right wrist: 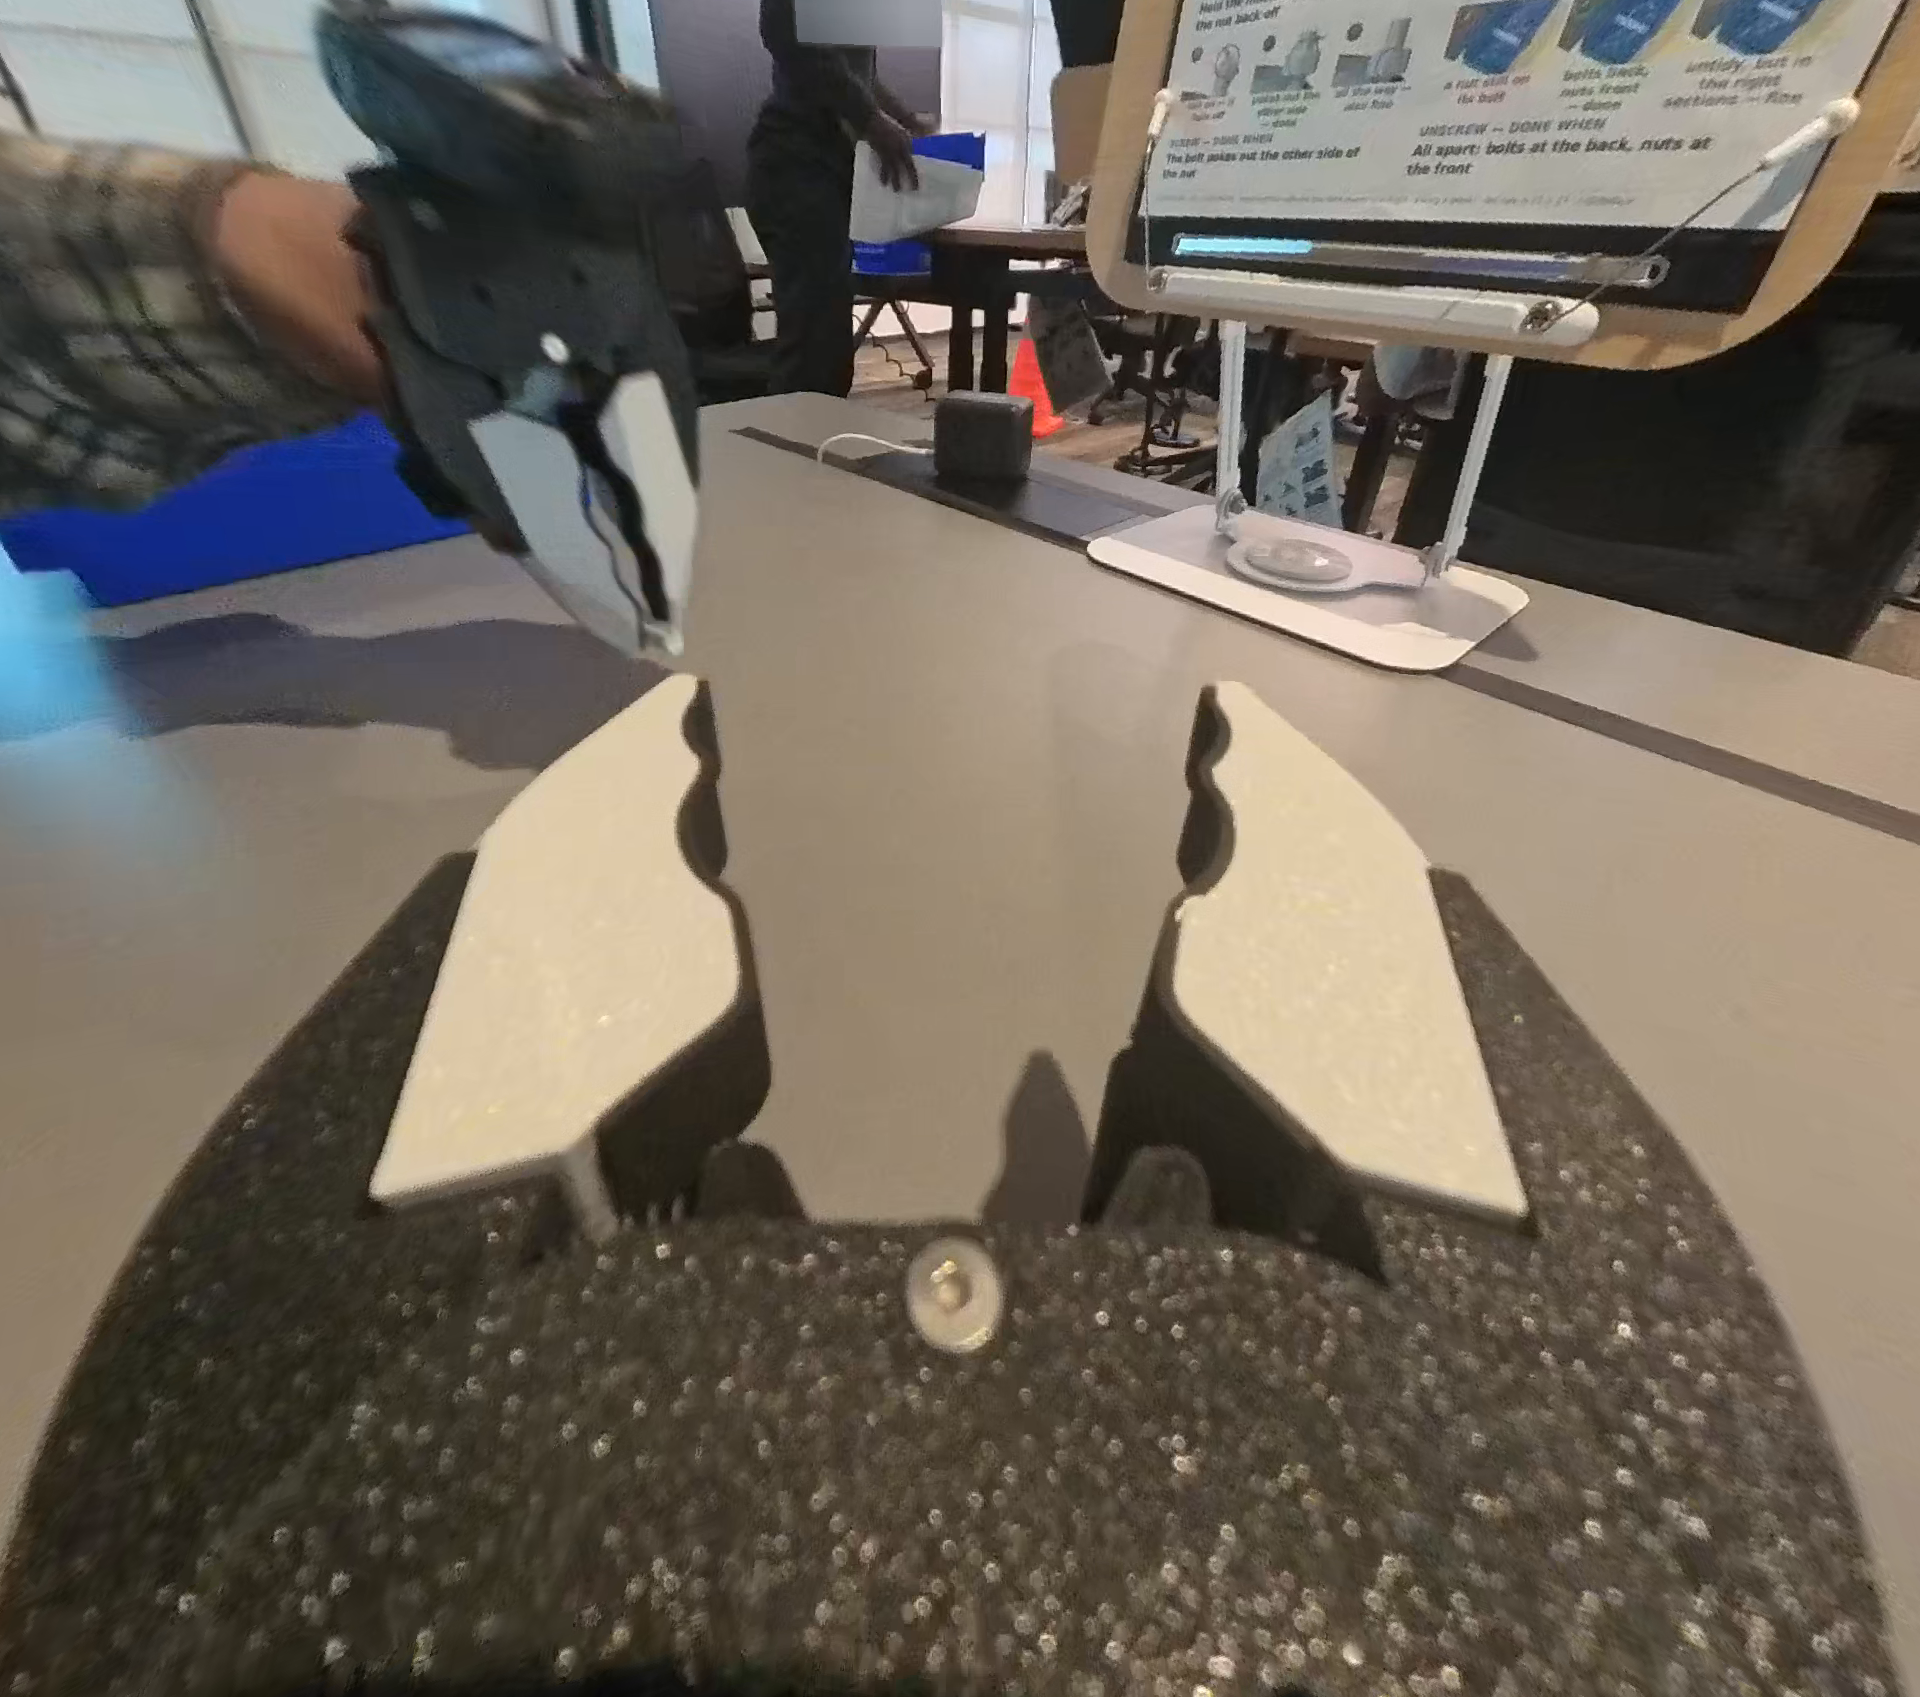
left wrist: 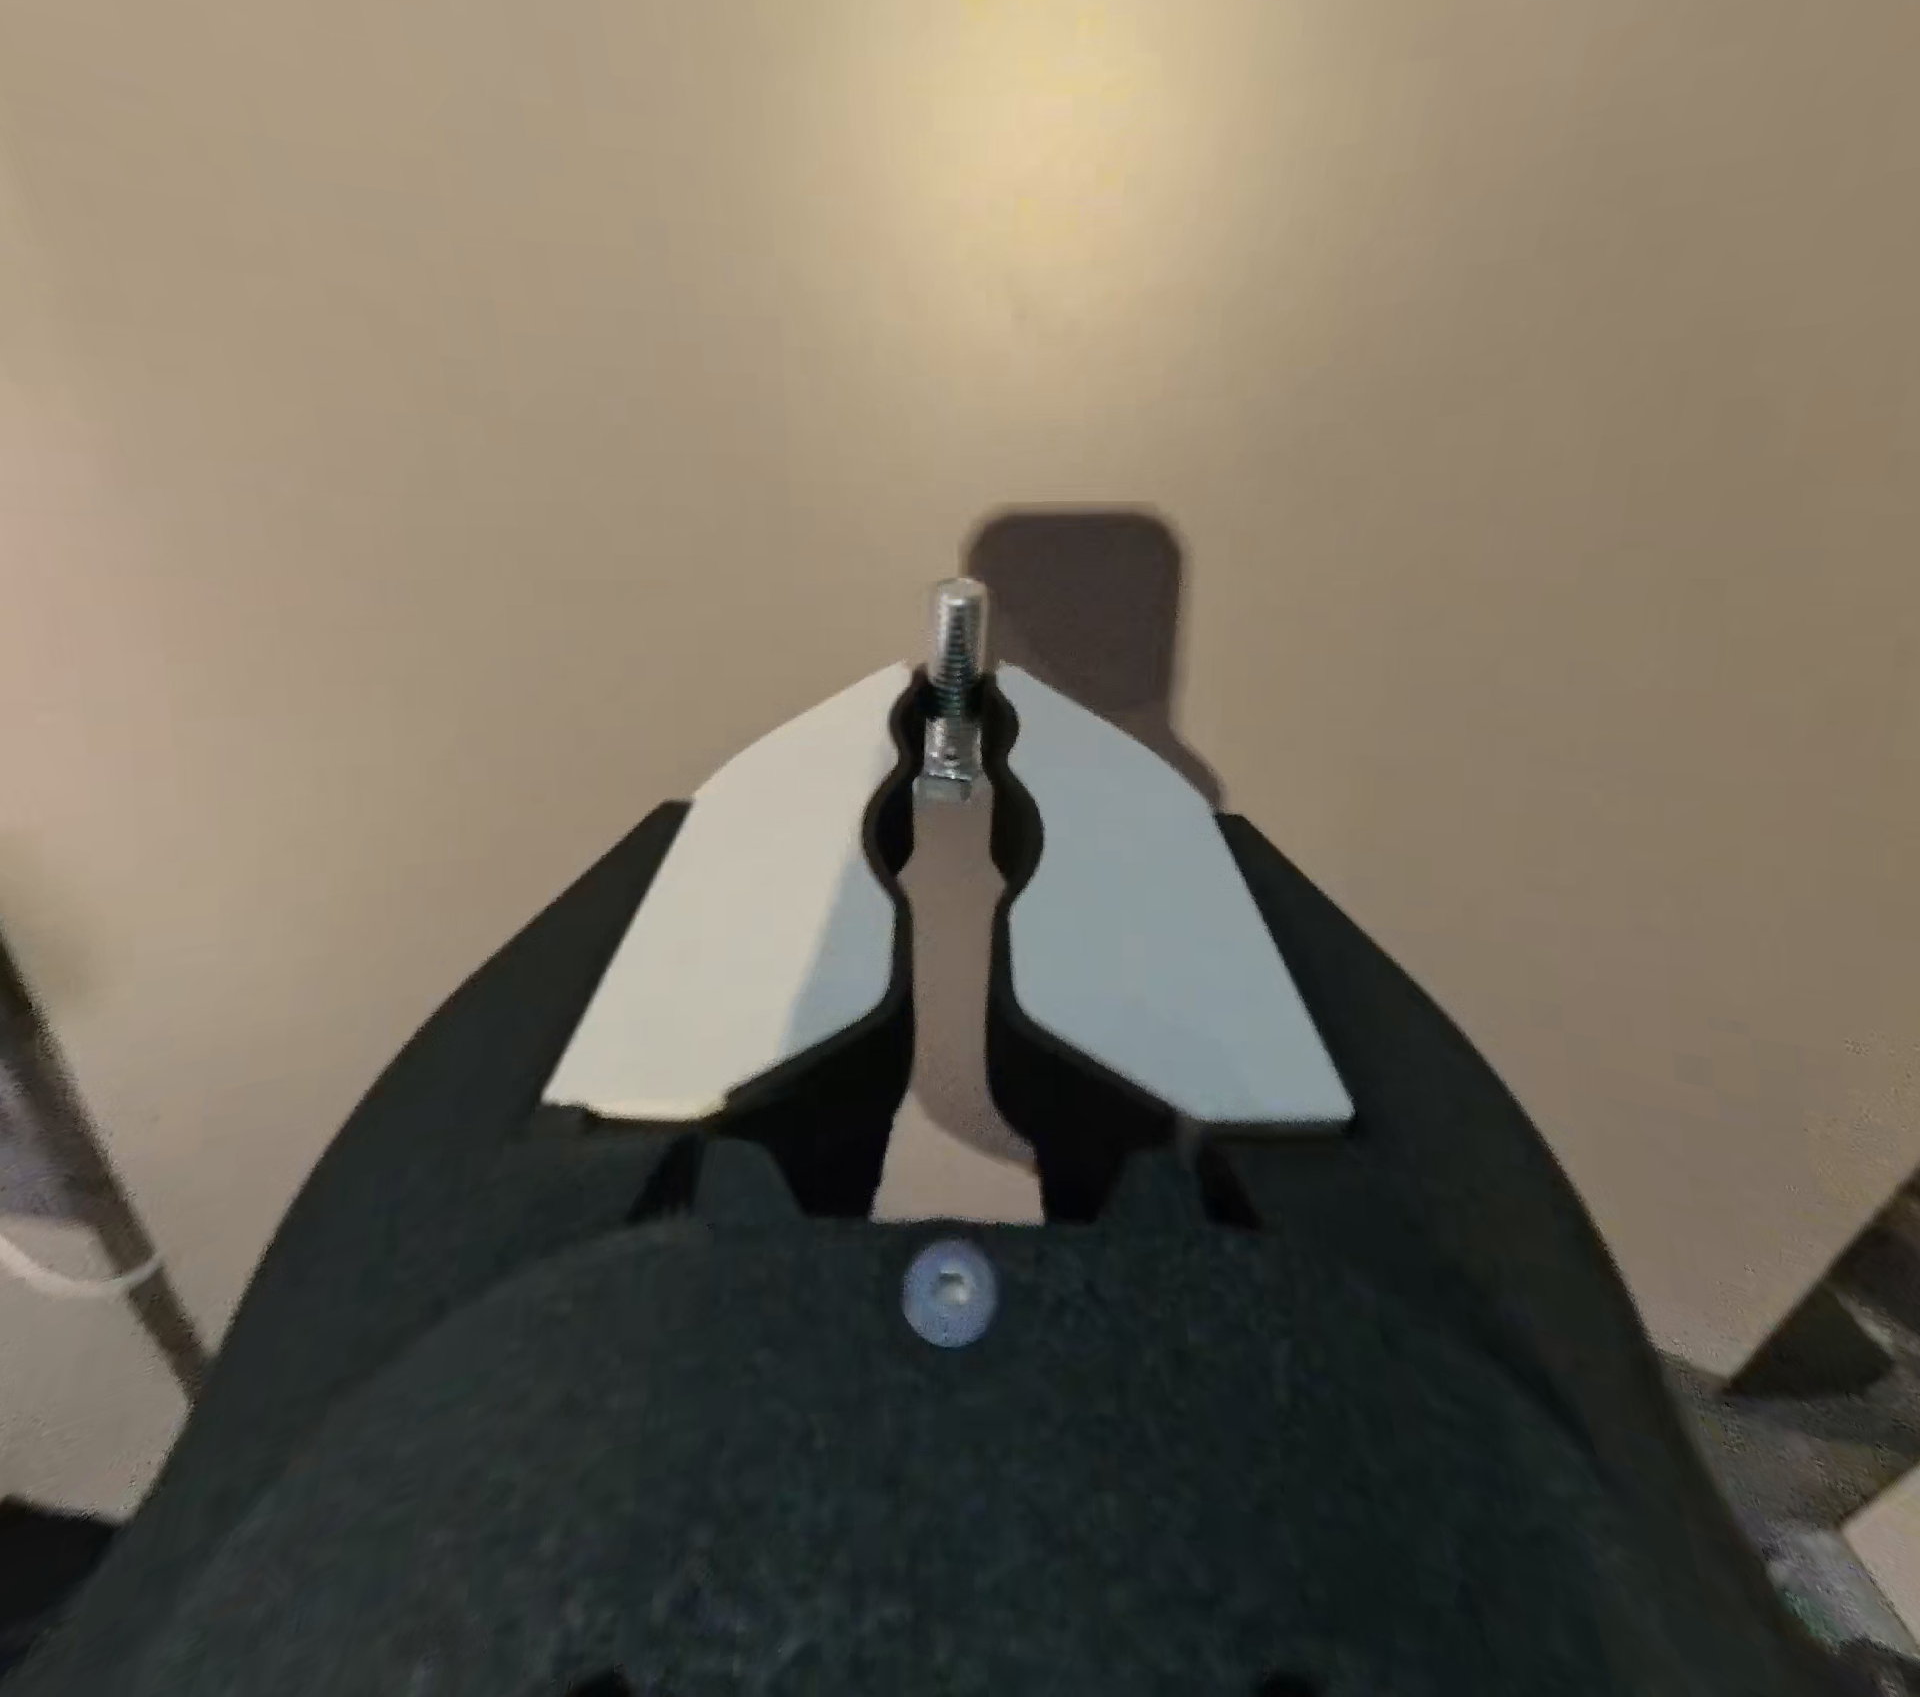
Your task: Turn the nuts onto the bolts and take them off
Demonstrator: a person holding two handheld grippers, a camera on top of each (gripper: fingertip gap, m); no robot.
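My left gripper (left wrist: 956, 681) is shut on a silver bolt (left wrist: 956, 660). The bolt's threaded end sticks out past the fingertips and its square head sits back between the jaws. It hangs above the beige table (left wrist: 935, 193), pointing down at it. No nut shows on the bolt. My right gripper (right wrist: 951, 691) is open and empty, low over the grey table (right wrist: 935, 816). The left gripper also shows in the right wrist view (right wrist: 655, 608), up and to the left, tilted down, held by a hand; the bolt is not clear there.
A blue bin (right wrist: 208, 525) sits at the far left on the table. A tablet on a white stand (right wrist: 1309, 577) stands at the back right, with a small black cube (right wrist: 982, 437) beside it. A person stands in the background beyond the table.
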